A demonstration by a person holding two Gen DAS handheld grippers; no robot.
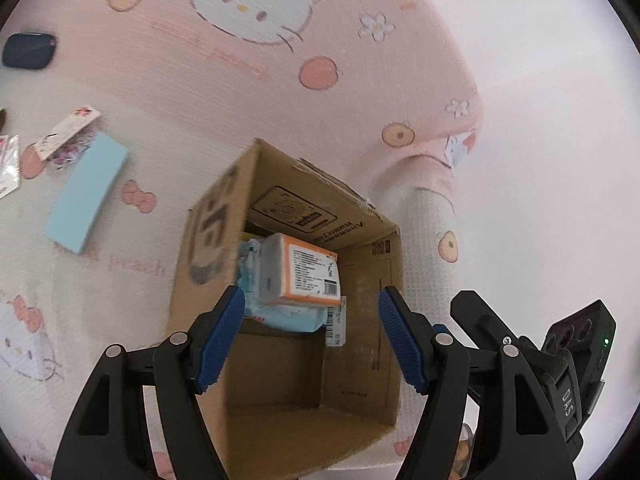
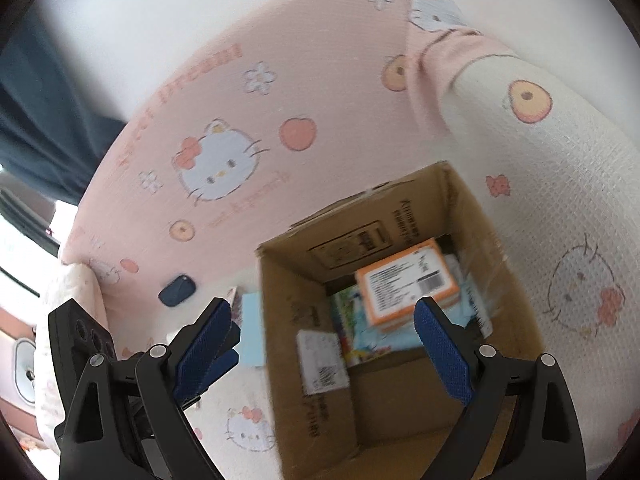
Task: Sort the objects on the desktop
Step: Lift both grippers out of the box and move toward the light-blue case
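Note:
An open cardboard box (image 1: 360, 264) stands on a pink and white cartoon-cat cloth. Inside lie an orange-edged white packet (image 1: 300, 276) on a light blue tissue pack (image 1: 280, 316). My left gripper (image 1: 312, 320) is open and empty above the box opening. In the right wrist view the box (image 2: 296, 332) holds the orange packet (image 2: 404, 284), a colourful booklet (image 2: 352, 320) and a white labelled item (image 2: 322, 360). My right gripper (image 2: 324, 336) is open and empty above the box. A light blue flat block (image 1: 86, 192) lies left of the box.
A dark blue pouch (image 1: 28, 50) lies far left on the cloth, also in the right wrist view (image 2: 176, 290). Small printed packets (image 1: 66, 138) lie by the blue block. The other gripper's body (image 1: 572, 360) is at the right. The cloth (image 1: 280, 92) hangs over an edge at the right.

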